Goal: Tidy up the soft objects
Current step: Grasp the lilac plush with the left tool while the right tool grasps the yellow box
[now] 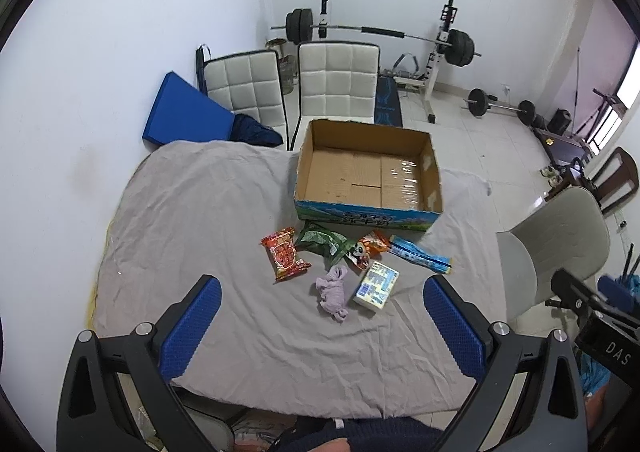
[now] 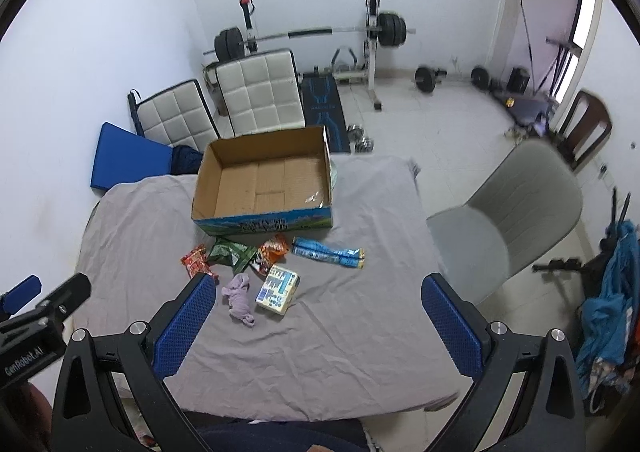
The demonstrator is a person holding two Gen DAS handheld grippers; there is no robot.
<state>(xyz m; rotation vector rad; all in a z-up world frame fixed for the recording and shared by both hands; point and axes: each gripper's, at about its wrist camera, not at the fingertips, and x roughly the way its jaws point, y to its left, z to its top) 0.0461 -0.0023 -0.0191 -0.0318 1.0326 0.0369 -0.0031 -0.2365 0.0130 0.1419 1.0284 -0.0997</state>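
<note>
Grey sheet [image 1: 224, 212], box [image 2: 262, 180] — dumbbells [image 2: 360, 138] right-view only

We hold the left gripper [image 1: 322, 294] and the right gripper [image 2: 318, 294] side by side above the near edge of the table [image 1: 200, 212], both with jaws spread wide, gripping nothing.

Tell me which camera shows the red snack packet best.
The left wrist view: the red snack packet lies fully exposed on the grey cloth, print facing up. In the right wrist view the packet is smaller and its near end is hidden behind a blue finger.
</note>
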